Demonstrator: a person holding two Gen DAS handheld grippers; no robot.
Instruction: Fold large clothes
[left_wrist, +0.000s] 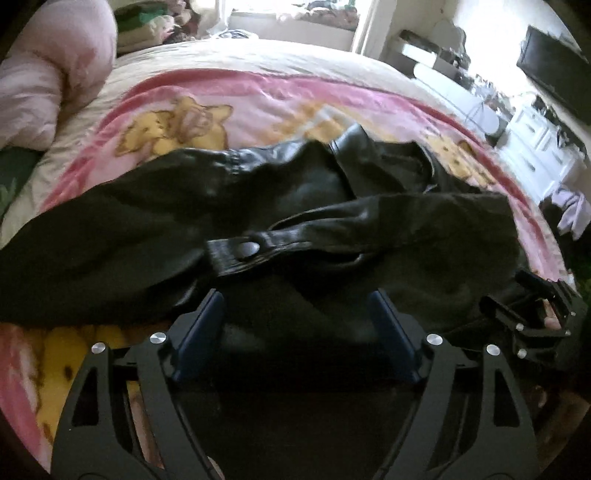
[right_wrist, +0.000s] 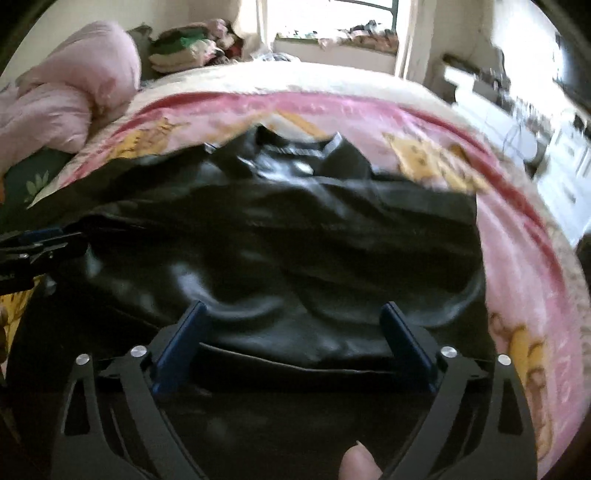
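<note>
Hovering low over the near hem, your left gripper (left_wrist: 295, 314) stands with its blue pads apart and nothing between them; your right gripper (right_wrist: 295, 328) is likewise spread wide and empty. Under both lies the black leather jacket (left_wrist: 147, 221), spread across the pink cartoon-print blanket (left_wrist: 258, 99) on the bed, with its buttoned cuff strap (left_wrist: 243, 251) and sleeve folded over the middle. For the next fold, take the hem at matching spots on either side, pinching both layers, so the heavy leather lifts evenly rather than sagging at the centre. Keep the sleeve tucked in as you carry the edge toward the collar (right_wrist: 295, 147) farther off. Beyond, a rumpled pale pink duvet (left_wrist: 55, 74) sits well apart.
</note>
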